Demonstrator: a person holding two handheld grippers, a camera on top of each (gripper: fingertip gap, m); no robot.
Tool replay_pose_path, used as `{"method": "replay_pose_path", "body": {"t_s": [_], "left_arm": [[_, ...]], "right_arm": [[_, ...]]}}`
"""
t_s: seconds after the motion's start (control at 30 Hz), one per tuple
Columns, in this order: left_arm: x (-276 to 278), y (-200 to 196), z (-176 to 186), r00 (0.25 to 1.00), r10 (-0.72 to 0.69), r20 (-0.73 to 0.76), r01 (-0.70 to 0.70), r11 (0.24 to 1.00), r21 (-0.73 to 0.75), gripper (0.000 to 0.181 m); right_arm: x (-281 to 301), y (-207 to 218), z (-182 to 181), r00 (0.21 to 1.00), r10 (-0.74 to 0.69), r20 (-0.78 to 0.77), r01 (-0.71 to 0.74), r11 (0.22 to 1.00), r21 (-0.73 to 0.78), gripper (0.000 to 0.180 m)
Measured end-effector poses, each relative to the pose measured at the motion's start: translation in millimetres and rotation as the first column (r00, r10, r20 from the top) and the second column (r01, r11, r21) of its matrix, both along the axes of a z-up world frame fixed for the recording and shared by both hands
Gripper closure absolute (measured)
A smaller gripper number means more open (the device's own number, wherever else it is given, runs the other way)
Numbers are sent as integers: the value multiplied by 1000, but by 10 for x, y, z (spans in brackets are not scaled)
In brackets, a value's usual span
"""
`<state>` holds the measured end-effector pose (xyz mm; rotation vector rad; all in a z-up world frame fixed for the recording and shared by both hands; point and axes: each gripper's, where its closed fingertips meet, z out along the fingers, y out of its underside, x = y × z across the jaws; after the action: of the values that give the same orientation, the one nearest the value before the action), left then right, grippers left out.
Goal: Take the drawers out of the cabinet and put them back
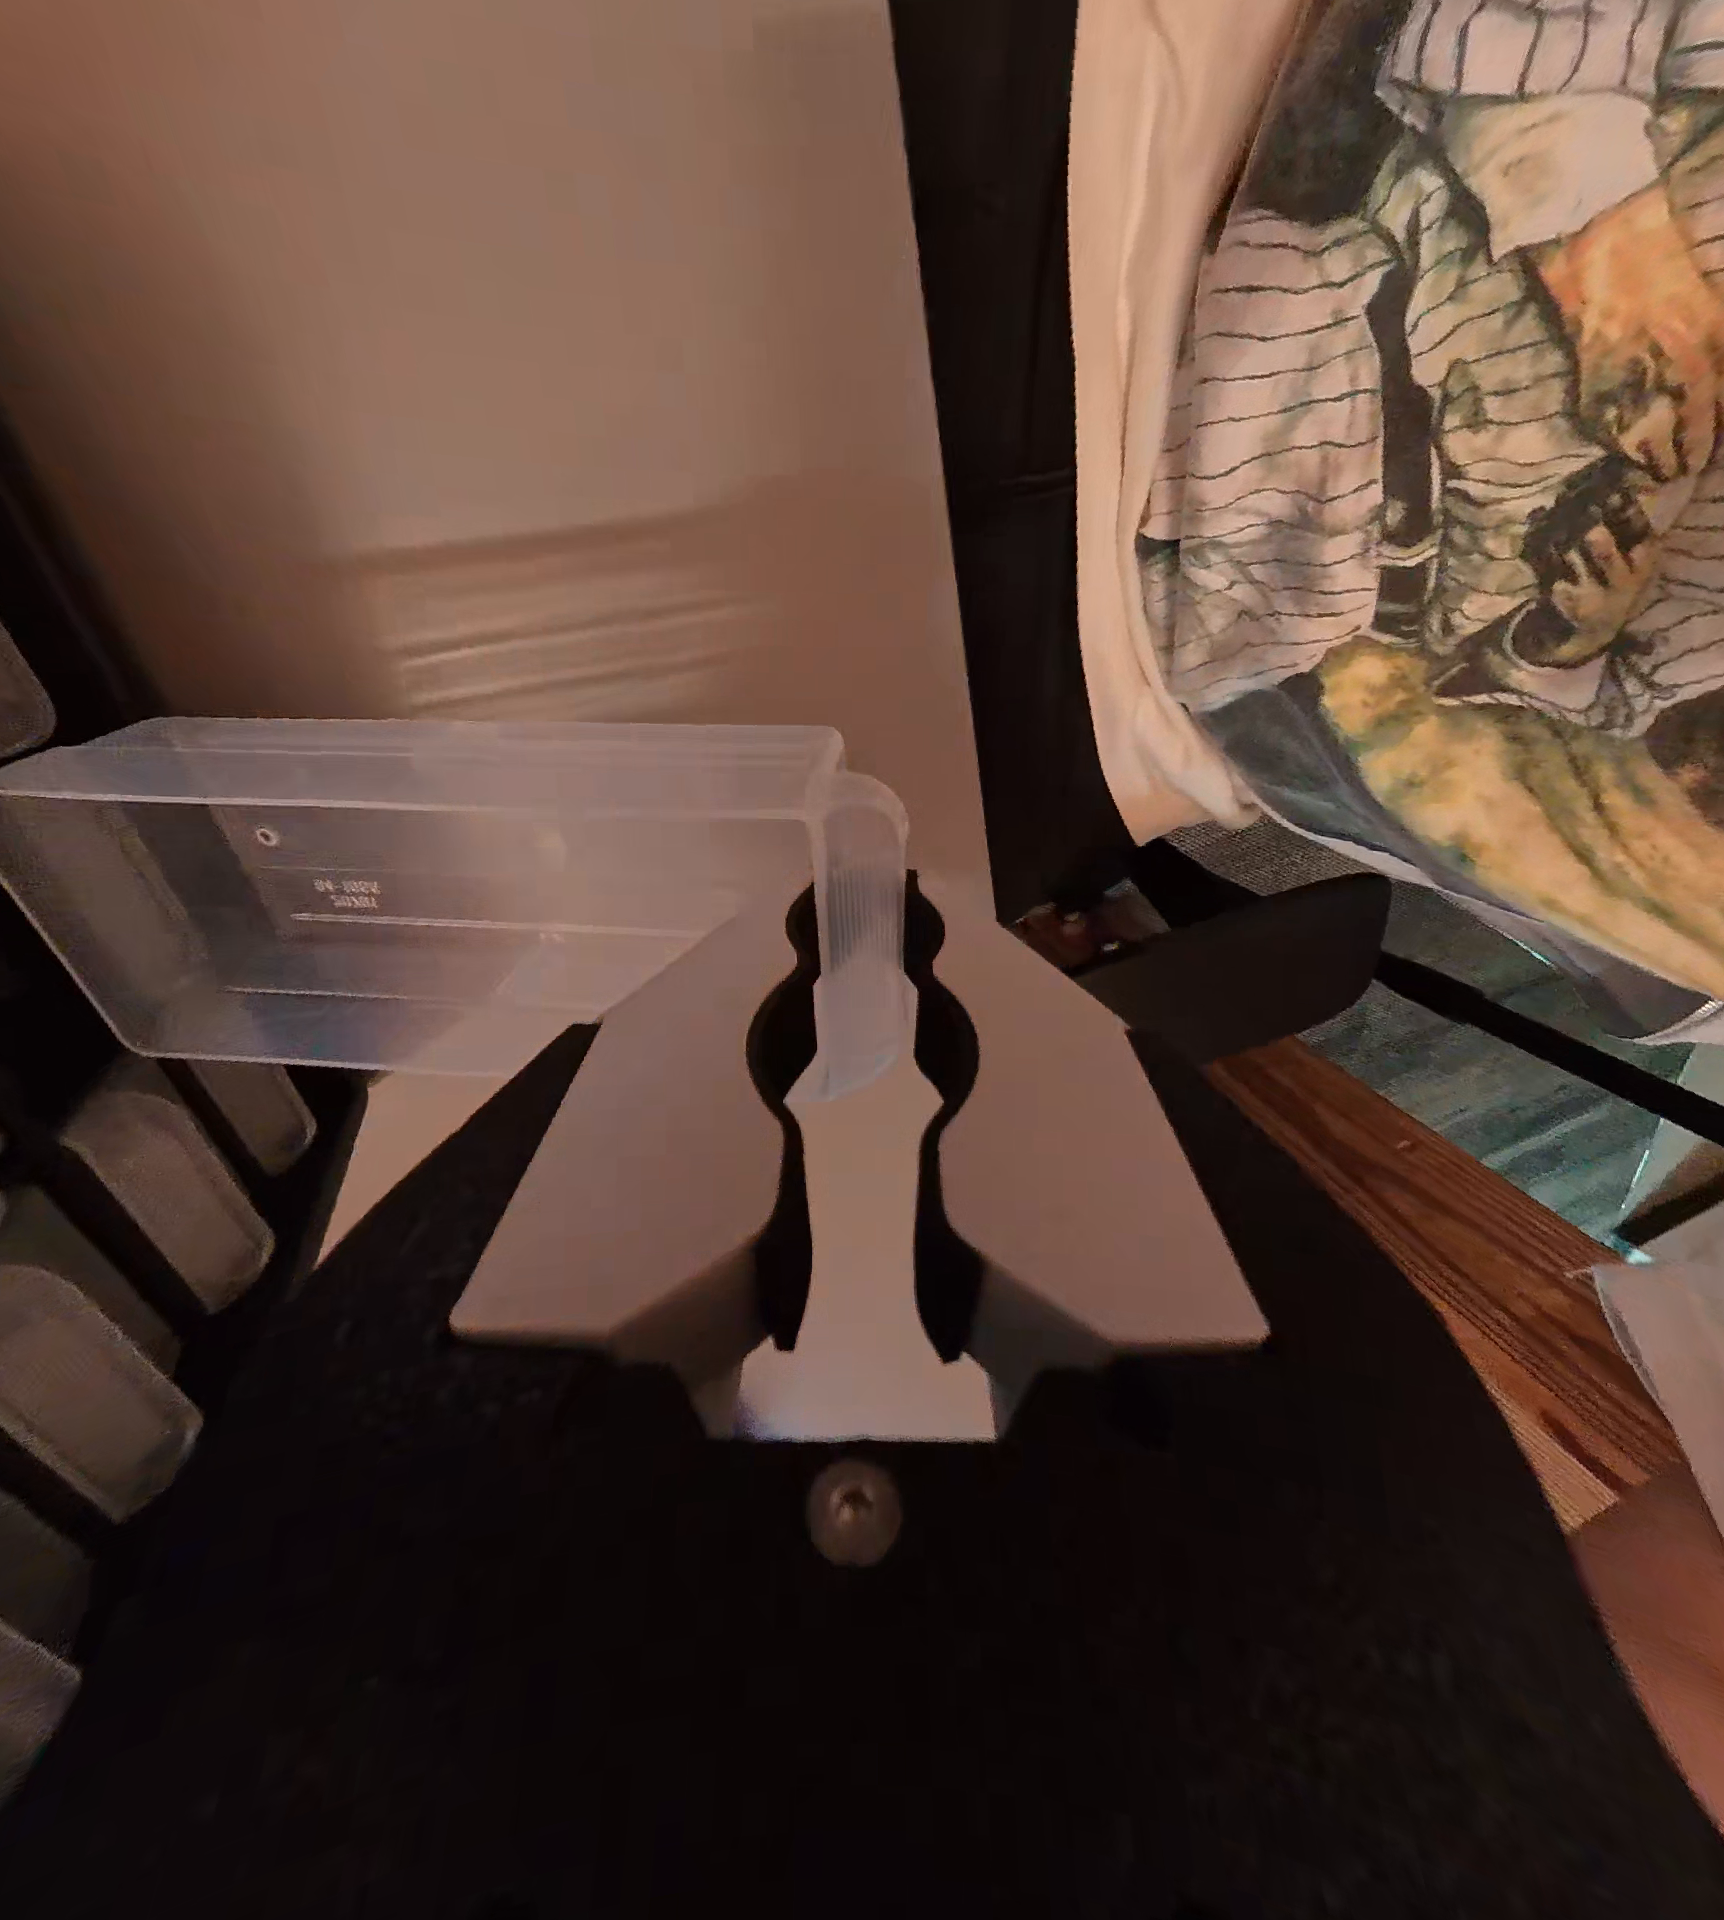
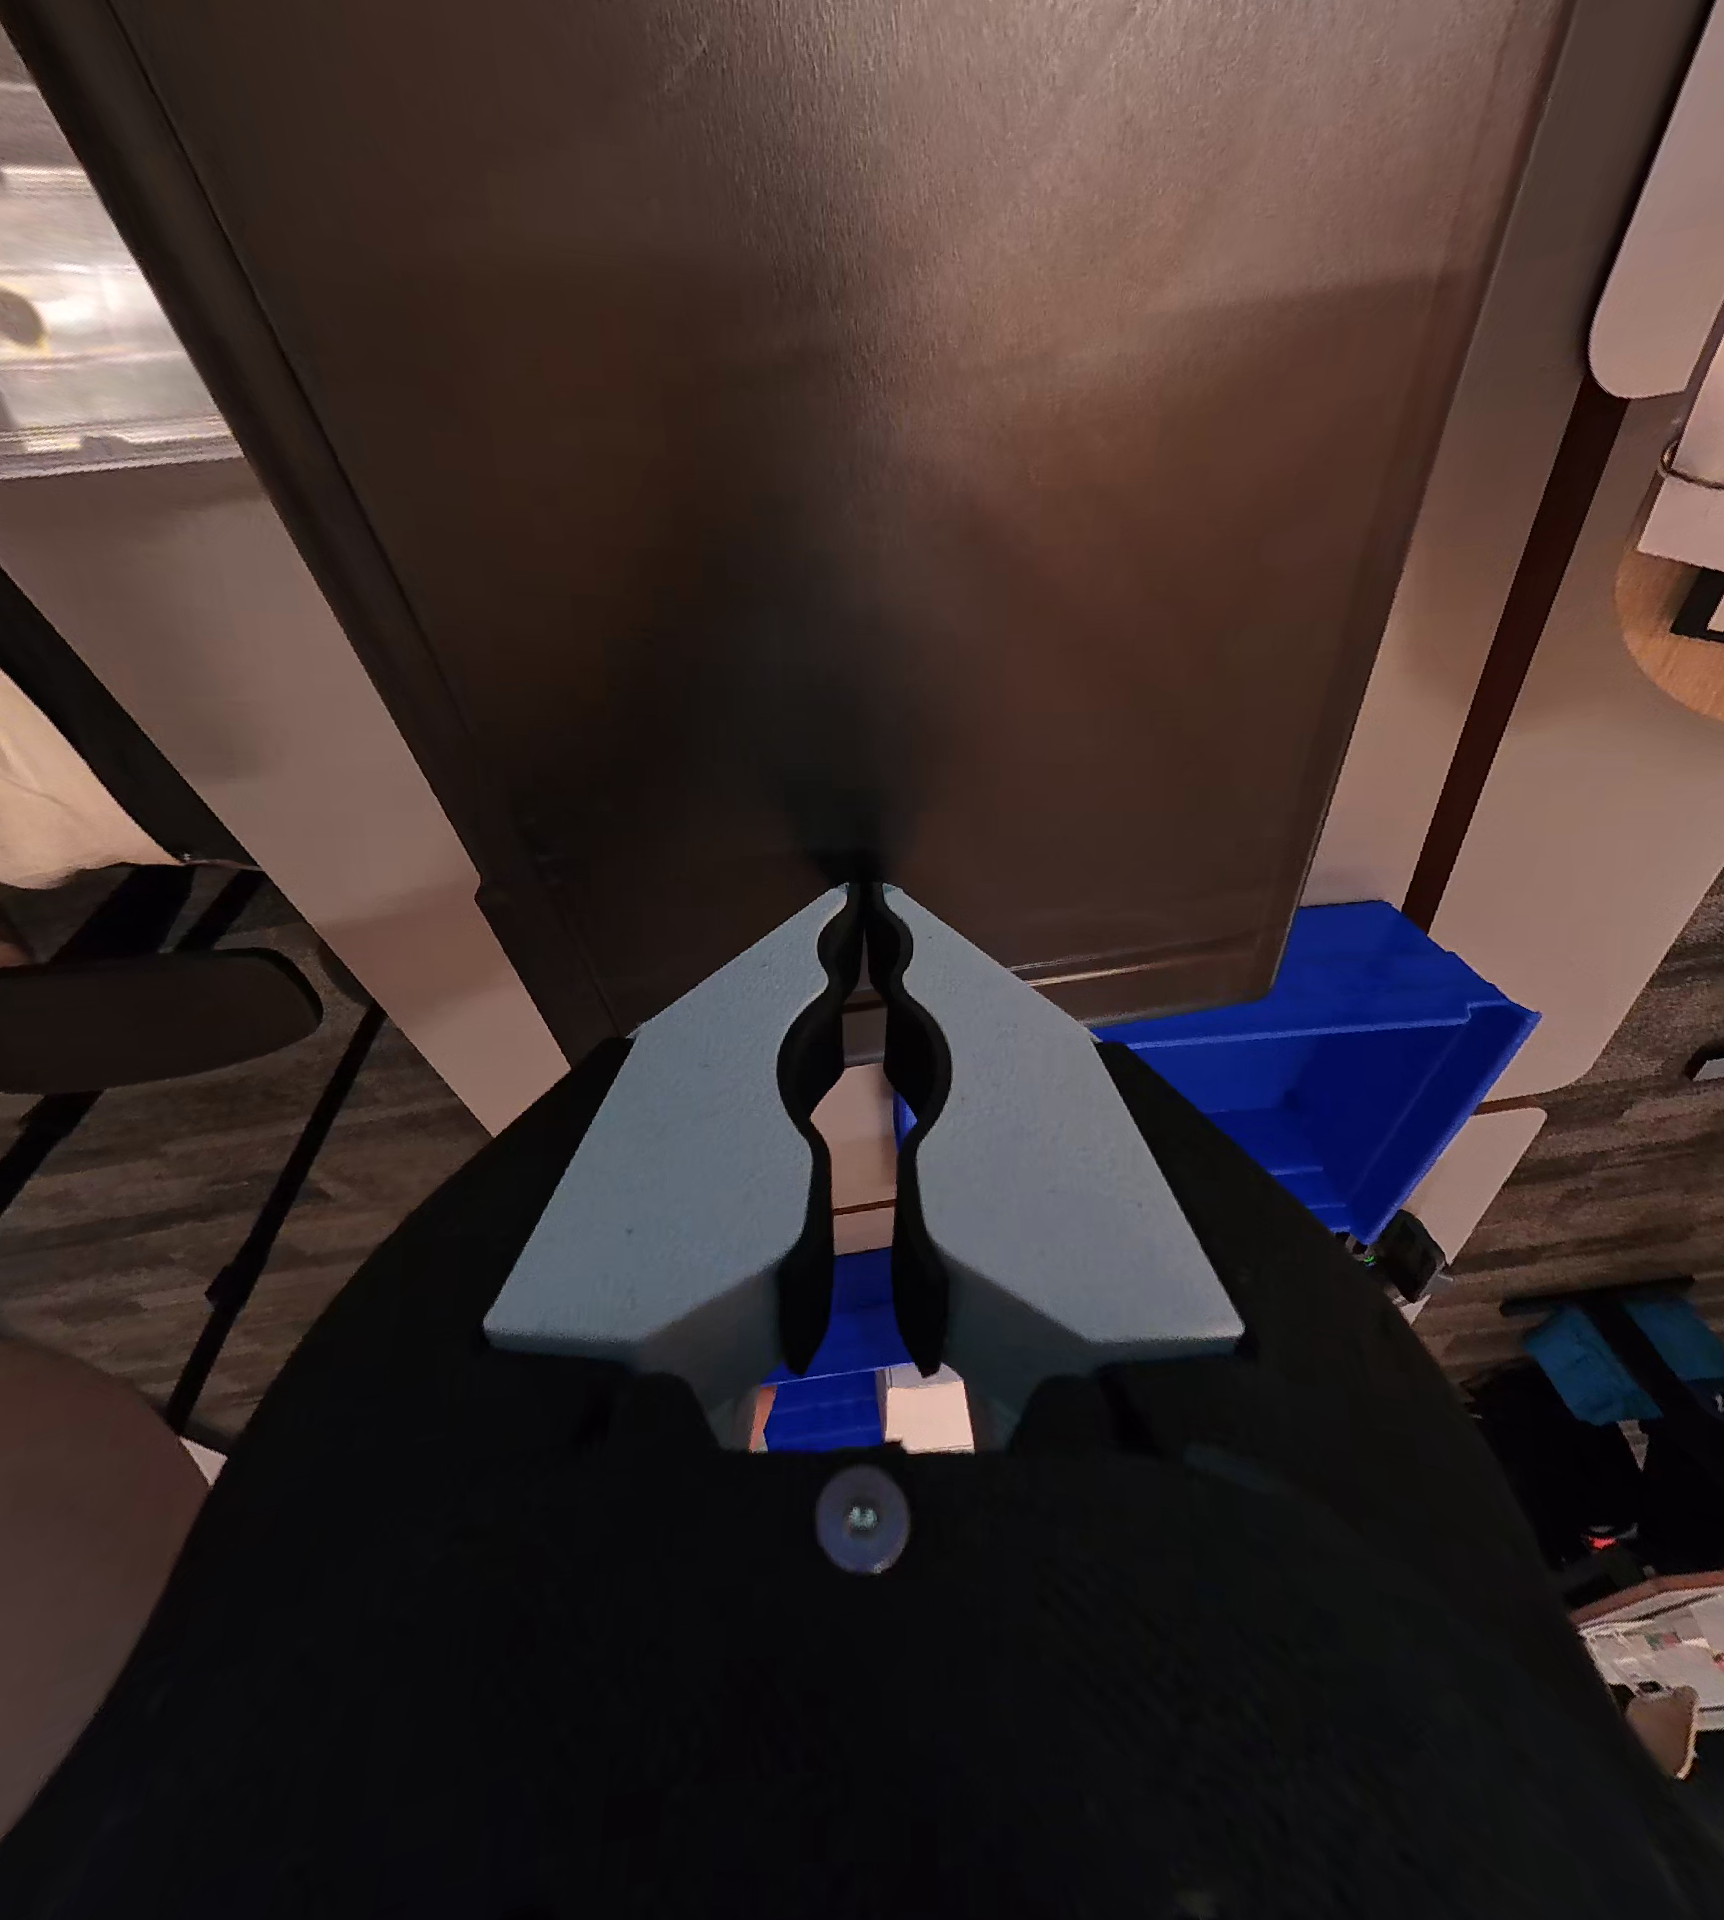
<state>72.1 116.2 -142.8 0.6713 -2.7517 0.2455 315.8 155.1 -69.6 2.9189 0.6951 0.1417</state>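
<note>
My left gripper [image 1: 863,904] is shut on the ribbed handle tab [image 1: 858,987] of a clear plastic drawer [image 1: 370,894]. The drawer hangs free in the air, empty, stretching to the left of the gripper. The black cabinet [image 1: 125,1049] with several frosted drawers [image 1: 58,1382] still in their slots runs down the left edge. In the right wrist view my right gripper [image 2: 860,894] is shut with nothing between its fingers. Its tips rest against a broad dark panel [image 2: 837,416], which looks like the cabinet's outer wall.
A pale wall [image 1: 422,364] stands behind the drawer. A person's printed shirt [image 1: 1460,520], a black armrest [image 1: 1242,966] and a wooden table edge [image 1: 1440,1247] are on the right. A blue bin [image 2: 1305,1070] sits below the dark panel, clear drawers [image 2: 37,312] at upper left.
</note>
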Motion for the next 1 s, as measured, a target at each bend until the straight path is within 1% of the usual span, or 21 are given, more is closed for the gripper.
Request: {"method": "replay_pose_path", "body": {"t_s": [0.03,0.2,0.37,0.53,0.67,0.77,0.93,1.0], "left_arm": [[31,10,-13,1000,6,-3,-6,1000,7,170],[122,75,-55,999,18,-35,-16,999,46,170],[221,104,-130,997,62,-48,-58,995,83,171],[335,176,-141,996,85,-10,-83,988,130,171],[347,189,-190,998,69,9,-69,985,159,170],[344,186,-231,997,65,43,-72,980,186,170],[371,158,-245,981,123,151,-154,965,214,170],[380,143,-289,975,123,185,-164,961,222,170]], "right_arm": [[0,-1,0,1000,1,0,-1,1000,-1,180],[0,-1,0,1000,2,-4,-2,1000,2,180],[-2,-1,0,1000,-1,-11,1,1000,17,180],[-1,-1,0,1000,3,-2,-3,1000,13,180],[-2,-1,0,1000,11,15,-11,1000,-7,180],[-2,-1,2,1000,13,23,-12,1000,-16,180],[-3,-2,2,1000,14,23,-14,1000,-5,180],[-3,-1,2,1000,10,12,-10,1000,6,180]]}}
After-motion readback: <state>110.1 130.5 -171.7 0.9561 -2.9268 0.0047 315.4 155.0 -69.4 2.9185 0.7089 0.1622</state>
